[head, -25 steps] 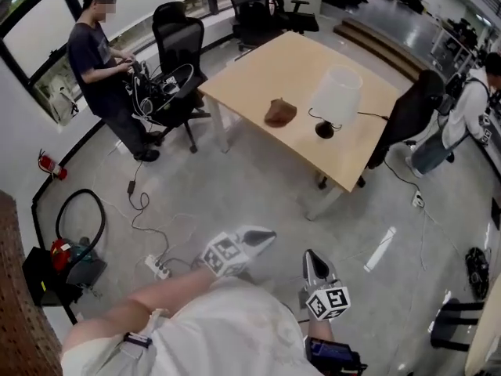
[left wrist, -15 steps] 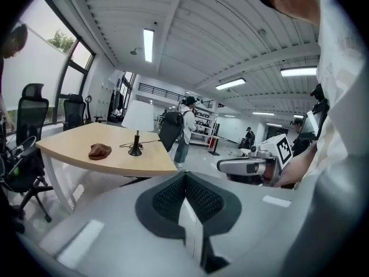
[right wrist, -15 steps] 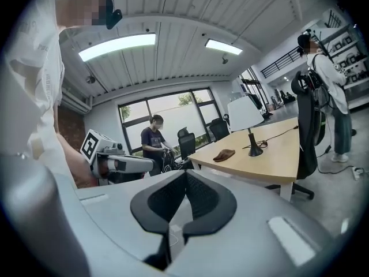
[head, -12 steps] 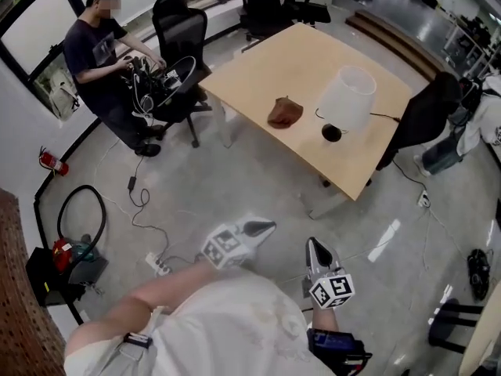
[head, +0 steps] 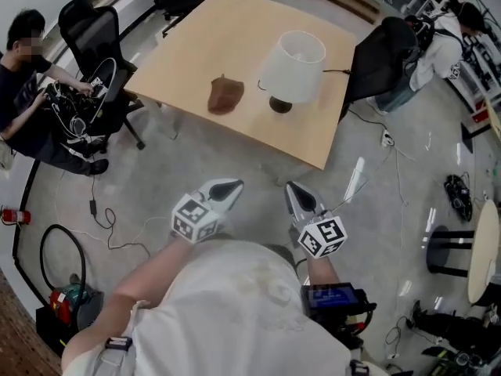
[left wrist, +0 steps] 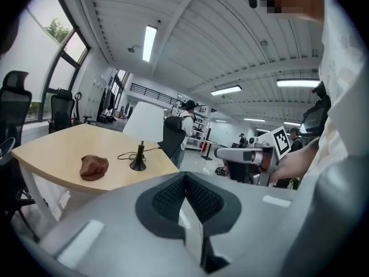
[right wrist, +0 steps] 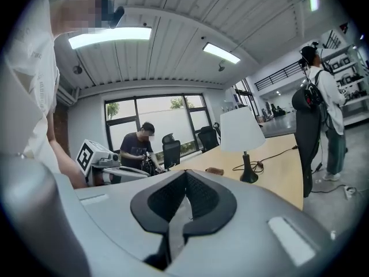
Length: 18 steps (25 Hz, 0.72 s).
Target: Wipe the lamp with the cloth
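Step in hand: the approach, as I judge it. Both grippers are over the floor, well short of the worktop [head: 235, 30].
Left gripper [head: 232, 184]: fingers pressed together, nothing between them.
Right gripper [head: 290, 186]: fingers closed as well, and empty.
Doing it well: part one pair of fingers before reaching the cloth [head: 225, 95]. Come in over the near edge and pinch a raised fold rather than scraping the wood. Keep the other gripper free to steady the lamp [head: 292, 69] low down, since a push on the shade would likely tip it.
Cloth: brown, bunched into a lump. It lies on the worktop just left of the lamp, not touching it.
Lamp: white tapered shade, thin dark stem, round dark base [head: 280, 105]. It stands upright near the worktop's right side.
Cord [head: 338, 71]: black, runs off to the right. Best kept clear of the wiping strokes.
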Available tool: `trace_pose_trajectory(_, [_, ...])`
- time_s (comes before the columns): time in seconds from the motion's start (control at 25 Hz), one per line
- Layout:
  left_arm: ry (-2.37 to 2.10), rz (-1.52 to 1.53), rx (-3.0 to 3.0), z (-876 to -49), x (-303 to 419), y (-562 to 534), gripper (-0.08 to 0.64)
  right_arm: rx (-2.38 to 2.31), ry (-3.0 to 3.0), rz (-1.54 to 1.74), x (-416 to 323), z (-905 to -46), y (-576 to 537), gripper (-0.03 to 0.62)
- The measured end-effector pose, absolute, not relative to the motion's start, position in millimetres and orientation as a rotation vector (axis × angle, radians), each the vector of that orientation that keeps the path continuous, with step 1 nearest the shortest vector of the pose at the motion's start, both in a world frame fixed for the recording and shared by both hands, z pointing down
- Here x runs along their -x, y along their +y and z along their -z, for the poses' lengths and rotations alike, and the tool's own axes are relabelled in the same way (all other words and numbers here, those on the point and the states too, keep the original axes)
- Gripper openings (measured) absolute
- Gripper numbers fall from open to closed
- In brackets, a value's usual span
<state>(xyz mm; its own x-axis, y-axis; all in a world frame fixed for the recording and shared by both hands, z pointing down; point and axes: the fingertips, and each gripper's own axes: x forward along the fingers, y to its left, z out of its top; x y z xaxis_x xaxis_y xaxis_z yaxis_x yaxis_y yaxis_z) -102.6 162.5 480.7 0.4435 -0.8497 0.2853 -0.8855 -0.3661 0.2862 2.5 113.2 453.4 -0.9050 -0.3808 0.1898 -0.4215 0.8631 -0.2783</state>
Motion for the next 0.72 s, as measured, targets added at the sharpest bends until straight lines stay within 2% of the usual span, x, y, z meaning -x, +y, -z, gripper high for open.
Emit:
trace_pose_trajectory(0.32, [-1.544,-0.053,-2.29,-470.5,172.9,109.0,0.002,-0.597,-2.88,-0.436,54.5,-454.1,62.3,0.012])
trace_pose_trajectory(0.72, [-1.536,-0.1,-2.27,-472.2,163.5,33.2,0.002,-0.522,-2.899,-0.454,56.2,-453.1,4.1,0.012])
